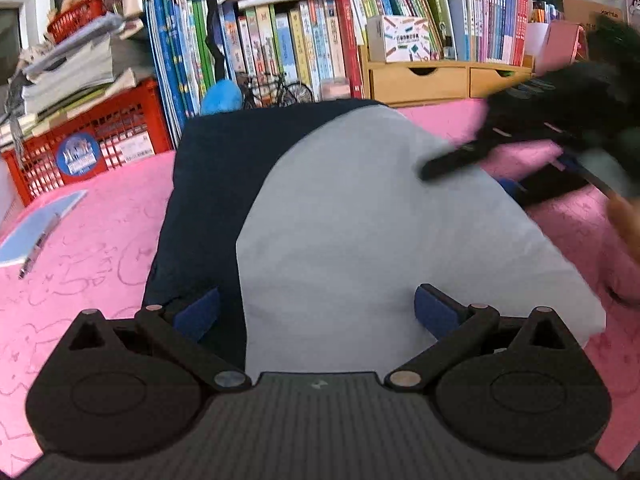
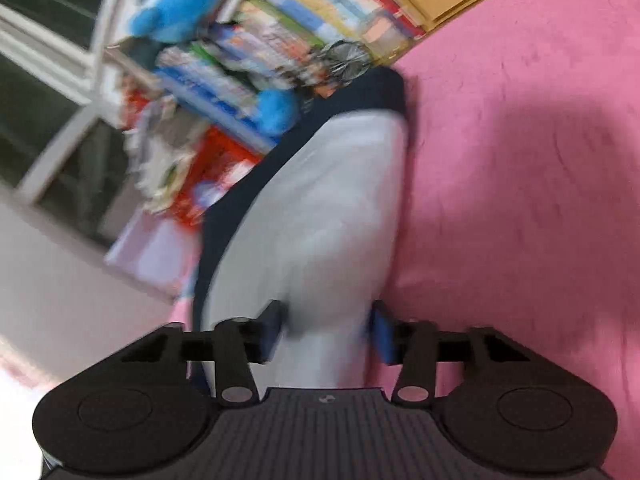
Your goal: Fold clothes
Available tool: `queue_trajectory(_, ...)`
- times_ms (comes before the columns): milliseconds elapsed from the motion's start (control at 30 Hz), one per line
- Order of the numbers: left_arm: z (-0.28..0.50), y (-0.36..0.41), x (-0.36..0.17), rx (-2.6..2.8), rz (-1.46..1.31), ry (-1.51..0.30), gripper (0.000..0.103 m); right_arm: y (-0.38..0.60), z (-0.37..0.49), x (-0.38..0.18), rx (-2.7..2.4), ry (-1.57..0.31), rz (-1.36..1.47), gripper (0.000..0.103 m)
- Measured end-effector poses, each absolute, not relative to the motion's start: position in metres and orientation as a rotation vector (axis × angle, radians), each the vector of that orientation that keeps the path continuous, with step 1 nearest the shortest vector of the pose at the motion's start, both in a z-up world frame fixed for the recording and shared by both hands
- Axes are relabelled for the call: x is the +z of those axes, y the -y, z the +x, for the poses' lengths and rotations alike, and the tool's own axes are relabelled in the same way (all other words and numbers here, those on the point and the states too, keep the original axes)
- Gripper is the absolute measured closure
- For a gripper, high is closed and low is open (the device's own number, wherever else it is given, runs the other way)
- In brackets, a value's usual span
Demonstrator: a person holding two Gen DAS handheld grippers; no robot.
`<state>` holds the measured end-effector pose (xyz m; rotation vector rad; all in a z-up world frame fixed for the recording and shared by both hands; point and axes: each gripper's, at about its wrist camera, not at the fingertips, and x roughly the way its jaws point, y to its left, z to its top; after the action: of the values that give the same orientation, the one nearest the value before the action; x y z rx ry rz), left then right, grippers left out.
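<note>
A folded garment lies on the pink table cover (image 1: 80, 264), its light grey panel (image 1: 360, 220) on top of a navy part (image 1: 212, 168). My left gripper (image 1: 316, 312) is open at the garment's near edge, with one blue pad over the navy side and the other over the grey. In the left wrist view my right gripper (image 1: 500, 172) is blurred at the garment's right edge. In its own view the right gripper (image 2: 328, 328) is tilted. Its pads stand apart on either side of the grey panel (image 2: 328, 200), with the navy part (image 2: 376, 84) beyond.
A blue notebook with a pen (image 1: 36, 228) lies at the left. Along the back stand a red crate (image 1: 92, 136), rows of books (image 1: 280, 40), a small model bicycle (image 1: 280, 90) and wooden drawers (image 1: 432, 76). A hand (image 1: 628, 228) shows at the right edge.
</note>
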<state>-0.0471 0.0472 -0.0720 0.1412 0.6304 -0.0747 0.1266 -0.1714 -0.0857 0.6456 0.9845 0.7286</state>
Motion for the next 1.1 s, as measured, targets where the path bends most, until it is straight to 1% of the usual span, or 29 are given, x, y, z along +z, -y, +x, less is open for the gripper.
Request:
queue_trajectory(133,-0.048,-0.057,-0.072,-0.120,0.124,-0.636,0.000,0.168,0.175,-0.097,0.691,-1.012,0.739,0.061)
queue_trajectory(400,-0.048,-0.067,-0.072,-0.168,0.087,-0.634,0.000,0.165,0.231,-0.102,0.614,-0.965,0.718,0.062)
queue_trajectory(433,-0.047,-0.068,-0.071,-0.170,0.084,-0.634,0.000,0.164,0.241,-0.104,0.578,-0.949,0.717,0.071)
queue_trajectory(533,-0.047,-0.070,-0.071,-0.177,0.069,-0.635,0.000,0.170,0.269,-0.110,0.447,-0.908,0.715,0.088)
queue_trajectory(600,-0.047,-0.071,-0.071,-0.180,0.062,-0.633,0.000,0.179,0.268,-0.106,0.433,-0.880,0.699,0.089)
queue_trajectory(700,-0.047,-0.072,-0.070,-0.182,0.054,-0.629,0.000,0.181,0.236,-0.078,0.529,-0.762,0.511,0.084)
queue_trajectory(767,-0.047,-0.073,-0.070,-0.182,0.049,-0.626,0.000,0.174,0.196,-0.057,0.613,-0.680,0.324,0.074)
queue_trajectory(800,-0.047,-0.073,-0.070,-0.183,0.045,-0.624,0.000,0.171,0.173,-0.050,0.663,-0.645,0.245,0.066)
queue_trajectory(833,-0.047,-0.074,-0.069,-0.186,0.038,-0.621,0.000,0.167,0.149,-0.044,0.711,-0.609,0.165,0.061)
queue_trajectory(867,-0.047,-0.075,-0.069,-0.188,0.031,-0.618,0.000,0.163,0.125,-0.037,0.759,-0.572,0.085,0.059)
queue_trajectory(933,-0.048,-0.079,-0.068,-0.195,0.012,-0.610,0.000,0.160,0.078,-0.035,0.880,-0.541,-0.008,0.051)
queue_trajectory(1033,-0.050,-0.084,-0.067,-0.207,-0.015,-0.598,0.000,0.153,0.028,-0.054,0.915,-0.611,-0.167,0.050)
queue_trajectory(1100,-0.052,-0.086,-0.065,-0.222,-0.024,-0.596,0.000,0.152,0.012,-0.073,0.865,-0.668,-0.202,0.048)
